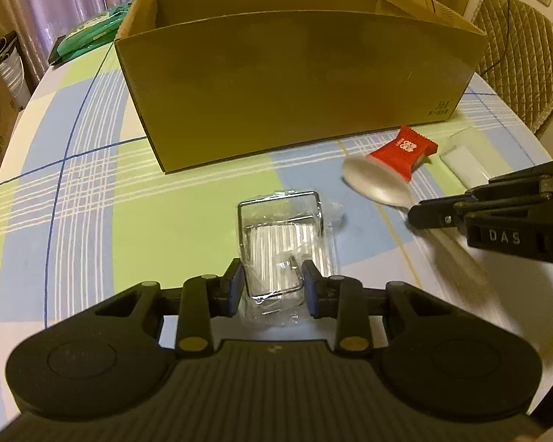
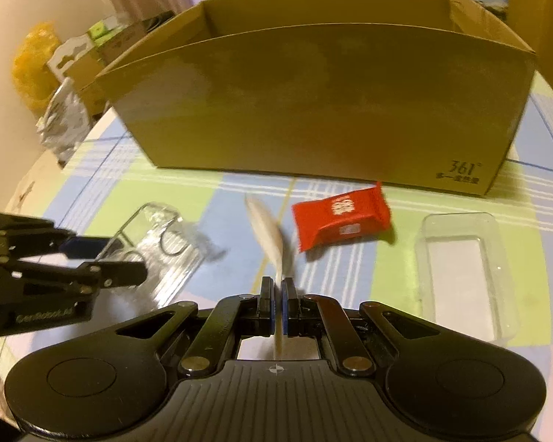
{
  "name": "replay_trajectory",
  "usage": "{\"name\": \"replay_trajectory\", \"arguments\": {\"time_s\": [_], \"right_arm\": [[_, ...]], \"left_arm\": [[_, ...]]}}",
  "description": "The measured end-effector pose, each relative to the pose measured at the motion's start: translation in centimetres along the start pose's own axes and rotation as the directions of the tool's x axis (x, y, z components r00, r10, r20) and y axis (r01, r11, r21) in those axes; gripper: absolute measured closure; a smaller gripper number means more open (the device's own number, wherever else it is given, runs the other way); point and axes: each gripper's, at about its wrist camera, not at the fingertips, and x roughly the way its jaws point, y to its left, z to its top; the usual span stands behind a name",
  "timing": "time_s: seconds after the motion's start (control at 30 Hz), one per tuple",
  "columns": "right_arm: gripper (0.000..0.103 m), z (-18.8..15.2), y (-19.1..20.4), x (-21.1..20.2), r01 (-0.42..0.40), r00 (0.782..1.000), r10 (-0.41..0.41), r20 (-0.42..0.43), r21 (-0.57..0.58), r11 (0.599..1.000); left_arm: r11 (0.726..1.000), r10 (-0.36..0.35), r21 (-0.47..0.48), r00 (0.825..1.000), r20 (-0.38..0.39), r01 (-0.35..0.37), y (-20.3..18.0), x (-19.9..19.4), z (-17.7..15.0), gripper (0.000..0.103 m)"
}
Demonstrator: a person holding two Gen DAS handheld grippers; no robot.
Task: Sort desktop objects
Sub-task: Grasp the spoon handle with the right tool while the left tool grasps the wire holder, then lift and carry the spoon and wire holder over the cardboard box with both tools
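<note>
Pinching a blurred metal spoon [image 2: 267,235] by its handle, the right gripper [image 2: 277,307] has its blue pads pressed tight on it. The left gripper [image 1: 274,287] clamps a crinkly clear bag [image 1: 287,243] with a bent chrome wire frame inside. Nearer than the box [image 2: 313,110], a glossy red packet [image 2: 341,217] lies just beside the spoon bowl, a clear rectangular plastic tray [image 2: 464,272] to its right. Brown, plain corrugated card, the box stands open-topped on the checked tablecloth [image 1: 92,184]

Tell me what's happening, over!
Left hand-held gripper around wire rack in plastic wrap. Right hand-held gripper shut on spoon. Cardboard box ahead; red packet beside spoon.
</note>
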Motion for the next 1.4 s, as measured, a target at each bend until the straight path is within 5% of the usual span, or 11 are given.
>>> {"name": "replay_trajectory", "arguments": {"time_s": [0.57,0.73,1.4], "right_arm": [[0.102,-0.3,1.9,1.3,0.049,0.998,-0.044,0.042,-0.142,0.989],[0.102,-0.3,1.5,0.9,0.028,0.999,-0.024,0.04,-0.106,0.994],[0.102,0.4,1.9,-5.2,0.031,0.973,-0.012,0.232,-0.081,0.996]], "left_arm": [[1.0,0.028,0.01,1.0,0.002,-0.028,-0.5,0.5,0.3,0.076],[1.0,0.02,0.015,0.999,0.025,-0.021,-0.6,-0.3,0.5,0.076],[1.0,-0.011,-0.004,0.99,0.139,0.012,-0.6,-4.7,2.0,0.077]]}}
